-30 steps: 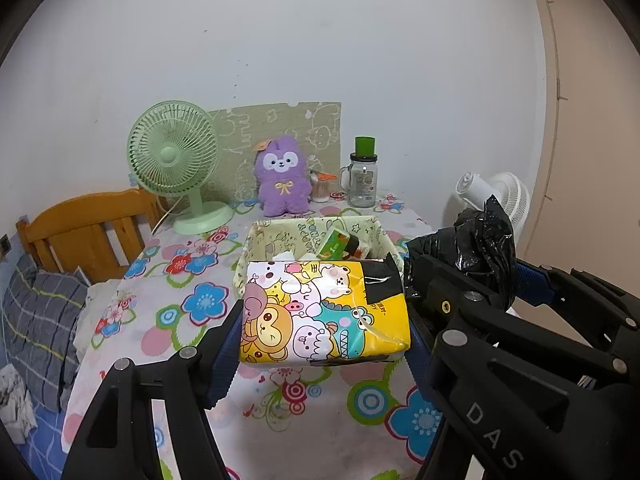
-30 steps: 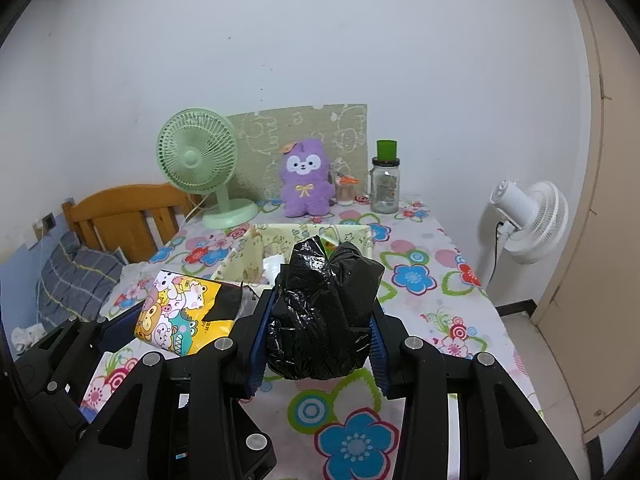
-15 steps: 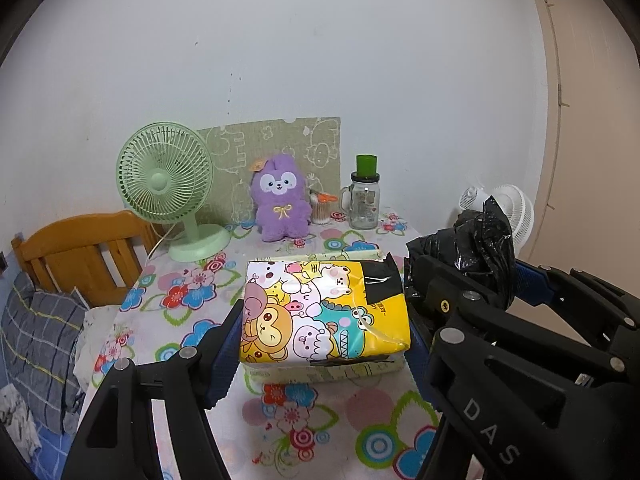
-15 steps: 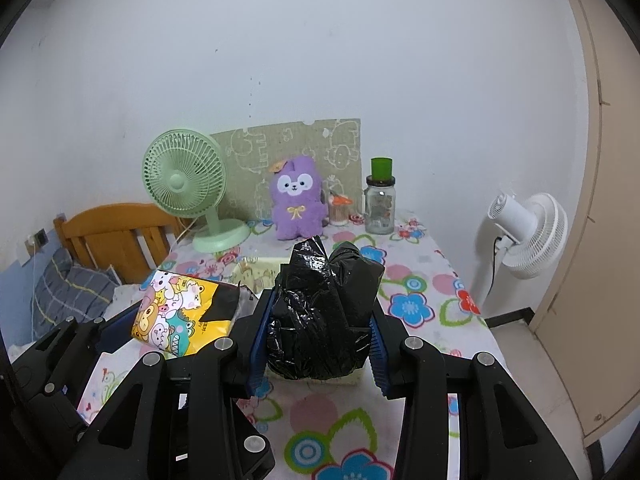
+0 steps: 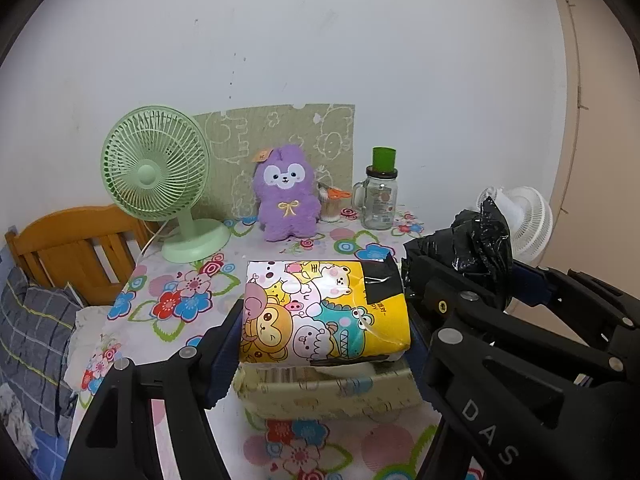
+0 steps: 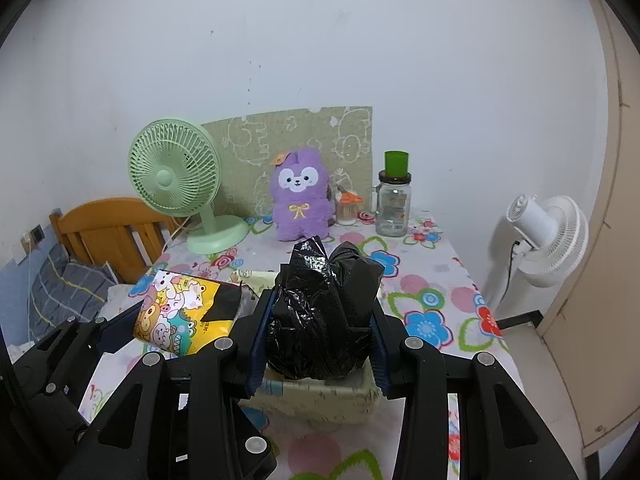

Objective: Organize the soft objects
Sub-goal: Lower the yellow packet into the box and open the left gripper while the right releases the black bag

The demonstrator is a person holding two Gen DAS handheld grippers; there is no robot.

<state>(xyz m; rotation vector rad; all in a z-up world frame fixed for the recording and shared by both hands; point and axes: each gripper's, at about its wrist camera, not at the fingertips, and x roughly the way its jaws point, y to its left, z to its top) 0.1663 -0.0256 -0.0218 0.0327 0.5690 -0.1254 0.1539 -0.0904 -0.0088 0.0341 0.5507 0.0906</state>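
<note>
My left gripper [image 5: 324,340] is shut on a yellow cartoon-printed soft pack [image 5: 324,310] and holds it low over a pale green fabric basket [image 5: 328,394]. My right gripper [image 6: 318,344] is shut on a crumpled black plastic bag [image 6: 322,316] and holds it over the same basket [image 6: 320,398]. The pack also shows at the left of the right wrist view [image 6: 180,314], and the bag at the right of the left wrist view [image 5: 476,244]. The basket's inside is hidden by both items.
On the floral table [image 6: 432,284] at the back stand a green desk fan [image 6: 180,184], a purple plush toy [image 6: 302,196], a green-lidded glass jar [image 6: 394,200] and a small cup of sticks [image 6: 347,208]. A wooden bed headboard [image 5: 68,248] is left; a white floor fan [image 6: 544,232] is right.
Both grippers have come down and forward over the basket with their loads. The basket's open top, visible a second ago, is now covered by the pack and the bag.
</note>
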